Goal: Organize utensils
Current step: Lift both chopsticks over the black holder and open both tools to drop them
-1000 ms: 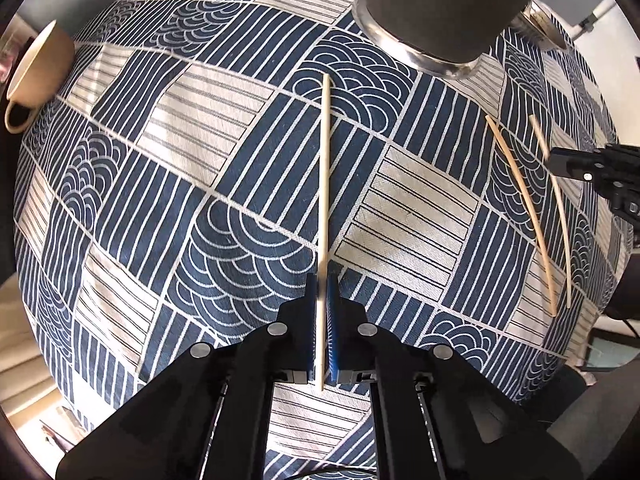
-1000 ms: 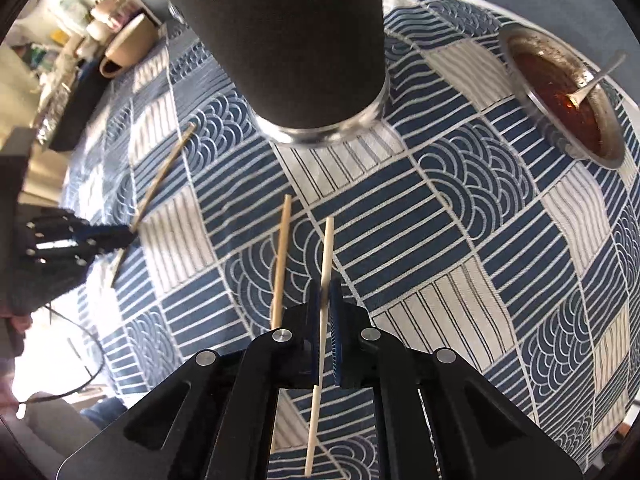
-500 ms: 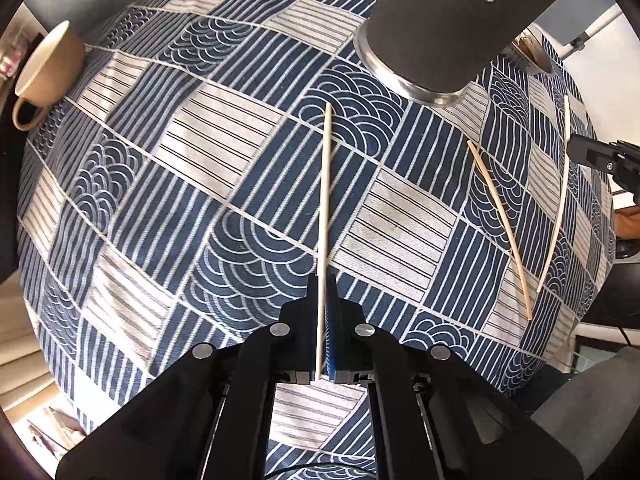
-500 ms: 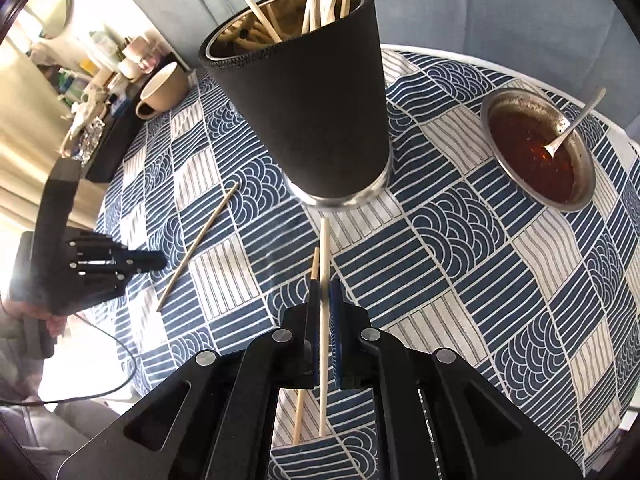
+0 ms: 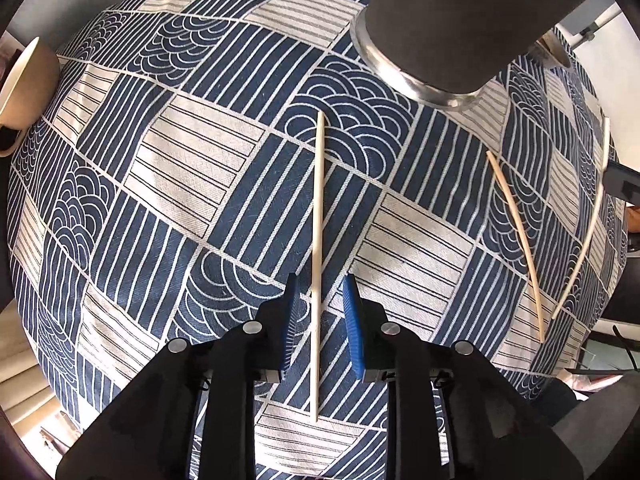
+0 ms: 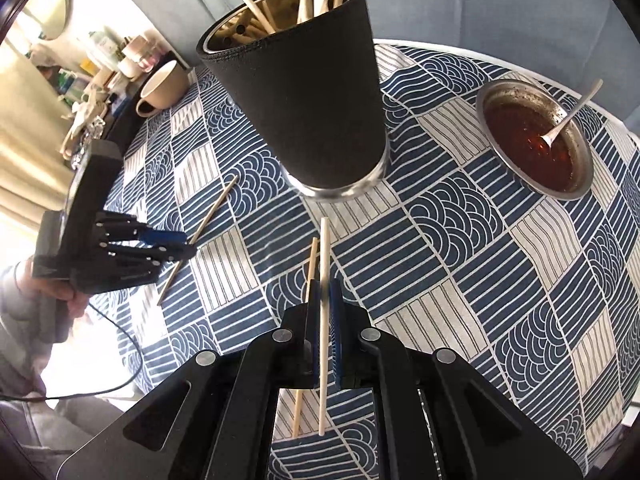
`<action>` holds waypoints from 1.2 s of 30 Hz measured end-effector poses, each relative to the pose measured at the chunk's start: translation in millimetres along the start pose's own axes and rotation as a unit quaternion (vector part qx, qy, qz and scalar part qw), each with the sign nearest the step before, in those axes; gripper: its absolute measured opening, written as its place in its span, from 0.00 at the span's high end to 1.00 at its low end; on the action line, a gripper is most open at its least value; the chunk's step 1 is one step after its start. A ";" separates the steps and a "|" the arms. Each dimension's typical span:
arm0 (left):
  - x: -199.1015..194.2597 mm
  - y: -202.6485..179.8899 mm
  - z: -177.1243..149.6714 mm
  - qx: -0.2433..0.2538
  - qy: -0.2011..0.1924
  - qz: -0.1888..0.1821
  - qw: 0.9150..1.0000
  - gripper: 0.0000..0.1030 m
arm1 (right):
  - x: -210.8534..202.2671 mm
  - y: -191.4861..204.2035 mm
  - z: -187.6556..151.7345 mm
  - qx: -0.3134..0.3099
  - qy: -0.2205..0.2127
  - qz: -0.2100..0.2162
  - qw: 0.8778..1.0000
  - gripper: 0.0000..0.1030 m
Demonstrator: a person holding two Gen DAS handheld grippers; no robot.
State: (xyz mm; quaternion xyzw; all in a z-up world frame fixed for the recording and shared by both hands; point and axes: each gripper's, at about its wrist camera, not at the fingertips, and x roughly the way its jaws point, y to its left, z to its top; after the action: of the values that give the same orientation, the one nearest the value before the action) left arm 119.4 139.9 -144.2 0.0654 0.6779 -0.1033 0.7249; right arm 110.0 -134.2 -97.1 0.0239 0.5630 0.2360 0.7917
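Observation:
My left gripper (image 5: pixel 321 278) points straight down at the patterned tablecloth (image 5: pixel 192 168) and its jaws are opening. A pale wooden chopstick (image 5: pixel 318 200) lies on the cloth between the blue pads, which do not touch it. My right gripper (image 6: pixel 324 283) is shut on a second chopstick (image 6: pixel 323 248), held above the cloth in front of the black cup (image 6: pixel 304 100). The cup holds several chopsticks. A third chopstick (image 6: pixel 309 264) lies on the cloth just left of the held one. In the right wrist view the left gripper (image 6: pixel 184 245) hangs over its chopstick (image 6: pixel 208 216).
A steel bowl of red sauce (image 6: pixel 492 96) with a spoon (image 6: pixel 568 116) stands at the right of the cup. A beige mug (image 6: pixel 160 88) sits near the far left table edge. A hand (image 6: pixel 60 304) and a cable (image 6: pixel 120 376) are at the left.
The left jaws have parted and let go of their chopstick, which now lies on the cloth. The right gripper has risen with its chopstick, and the cup's rim has come into view.

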 end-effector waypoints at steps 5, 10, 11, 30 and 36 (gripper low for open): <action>3.1 6.4 5.1 -0.001 0.018 0.014 1.000 0.95 | -3.5 -6.4 -3.0 0.012 -0.009 0.008 1.000 0.96; 0.5 24.2 -2.4 -0.020 0.030 -0.011 0.999 0.95 | -8.0 -13.1 -5.6 0.022 -0.019 0.017 0.999 0.96; -0.6 29.6 -4.6 -0.025 0.032 -0.012 0.999 0.95 | -9.8 -14.5 -5.6 0.025 -0.021 0.020 0.999 0.96; -143.5 -3.7 -5.9 -0.040 -0.152 -0.126 0.980 0.95 | -106.3 11.2 47.9 -0.038 -0.161 0.030 0.986 0.96; -182.0 -36.7 22.9 -0.005 -0.194 -0.114 0.974 0.95 | -144.7 24.6 69.6 -0.071 -0.210 0.018 0.975 0.96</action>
State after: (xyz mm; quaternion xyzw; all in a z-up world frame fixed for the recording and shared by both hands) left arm 121.9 110.1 40.5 -0.0370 0.5274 -0.1928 0.8266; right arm 127.4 -154.5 63.1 0.0265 0.3660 0.2789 0.8875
